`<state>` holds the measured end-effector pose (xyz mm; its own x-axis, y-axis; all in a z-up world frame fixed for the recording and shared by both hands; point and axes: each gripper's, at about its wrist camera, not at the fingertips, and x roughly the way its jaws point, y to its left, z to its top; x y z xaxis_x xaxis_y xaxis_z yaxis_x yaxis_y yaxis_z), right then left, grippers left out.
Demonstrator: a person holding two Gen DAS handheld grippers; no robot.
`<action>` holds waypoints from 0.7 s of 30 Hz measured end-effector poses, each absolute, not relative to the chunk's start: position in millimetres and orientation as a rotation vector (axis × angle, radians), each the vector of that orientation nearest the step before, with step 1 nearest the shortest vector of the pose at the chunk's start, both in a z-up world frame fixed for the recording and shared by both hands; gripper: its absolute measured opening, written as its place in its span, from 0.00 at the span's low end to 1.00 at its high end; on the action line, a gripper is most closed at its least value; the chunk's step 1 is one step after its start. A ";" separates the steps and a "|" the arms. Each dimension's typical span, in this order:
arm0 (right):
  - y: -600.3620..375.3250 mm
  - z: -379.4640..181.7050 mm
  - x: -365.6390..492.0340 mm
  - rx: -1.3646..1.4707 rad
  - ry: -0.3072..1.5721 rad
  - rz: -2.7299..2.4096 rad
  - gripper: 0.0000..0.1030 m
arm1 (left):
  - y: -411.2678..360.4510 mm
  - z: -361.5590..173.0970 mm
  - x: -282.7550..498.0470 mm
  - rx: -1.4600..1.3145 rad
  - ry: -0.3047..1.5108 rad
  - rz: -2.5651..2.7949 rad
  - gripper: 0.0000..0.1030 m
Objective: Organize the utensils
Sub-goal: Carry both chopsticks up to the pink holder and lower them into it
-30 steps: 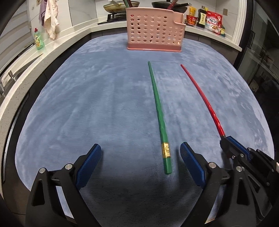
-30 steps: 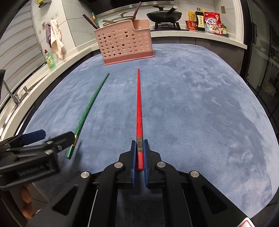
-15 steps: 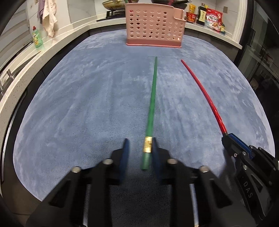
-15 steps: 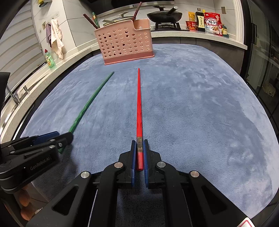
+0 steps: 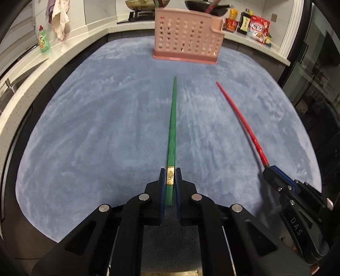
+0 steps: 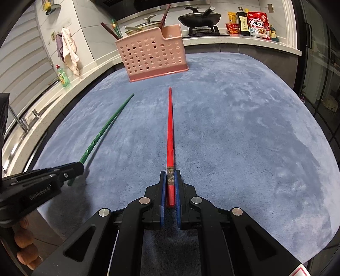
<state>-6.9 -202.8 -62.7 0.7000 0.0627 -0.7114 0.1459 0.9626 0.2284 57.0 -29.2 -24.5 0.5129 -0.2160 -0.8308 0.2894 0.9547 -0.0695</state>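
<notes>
A green chopstick (image 5: 172, 131) points away from me toward the pink perforated utensil basket (image 5: 187, 40); my left gripper (image 5: 170, 176) is shut on its thick, gold-banded end. A red chopstick (image 6: 170, 131) likewise runs forward over the blue mat, with my right gripper (image 6: 170, 178) shut on its banded end. In the right wrist view the green chopstick (image 6: 106, 129) and the left gripper (image 6: 76, 167) show at the left. In the left wrist view the red chopstick (image 5: 240, 123) and the right gripper (image 5: 268, 169) show at the right. The basket (image 6: 153, 55) holds several utensils.
A blue plush mat (image 6: 244, 131) covers the counter. Behind it are a green dish-soap bottle (image 6: 62, 76), a hanging cloth (image 6: 69, 51), a pan on a stove (image 6: 199, 18) and food packets (image 6: 258, 25). A sink tap (image 6: 21, 121) stands at left.
The left gripper went from wide open around the green chopstick to shut on its end, and the chopstick swung straight. The right gripper kept its hold on the red chopstick.
</notes>
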 end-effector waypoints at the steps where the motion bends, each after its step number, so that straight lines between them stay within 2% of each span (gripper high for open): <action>1: -203.9 -59.7 -8.0 0.282 0.793 -0.045 0.07 | -28.7 -20.3 56.8 0.077 0.980 -0.306 0.07; 21: -239.8 80.8 9.4 0.309 0.484 0.026 0.07 | -13.1 117.1 79.8 0.000 0.692 -0.324 0.07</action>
